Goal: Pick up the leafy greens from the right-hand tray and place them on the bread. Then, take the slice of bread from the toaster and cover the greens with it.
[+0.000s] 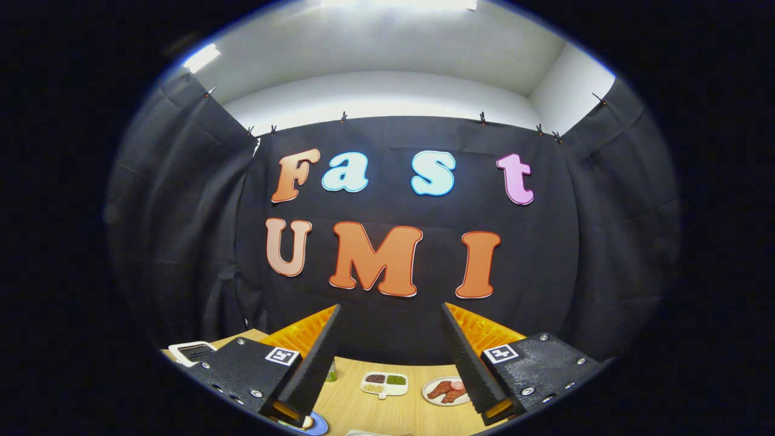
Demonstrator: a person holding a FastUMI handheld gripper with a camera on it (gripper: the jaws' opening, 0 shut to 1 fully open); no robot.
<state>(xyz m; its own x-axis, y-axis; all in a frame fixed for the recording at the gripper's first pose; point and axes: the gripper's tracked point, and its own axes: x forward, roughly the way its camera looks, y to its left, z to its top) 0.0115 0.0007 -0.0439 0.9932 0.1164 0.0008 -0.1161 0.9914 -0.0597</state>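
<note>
Gripper: the gripper (pixel 390 309) is held high above the table, its two fingers spread wide apart with nothing between them.
Table: a light wooden table (pixel 393 412) lies below and beyond the fingers.
Divided tray: a small white tray (pixel 385 384) with three compartments sits on the table between the two fingers; one compartment holds something green (pixel 396 379), another something dark, a third something pale (too small to tell whether the green is the leafy greens).
Plate: a round plate (pixel 447 390) carrying reddish-brown food sits just right of the tray, close beside the right finger.
Toaster: a white appliance with a dark slot (pixel 192 351), likely the toaster, stands at the table's far left edge, beyond the left finger; no bread can be made out in it.
Blue plate: part of a blue plate (pixel 314 425) shows under the left finger's base, with something pale on it.
Wall: black cloth (pixel 563 254) hangs behind the table.
</note>
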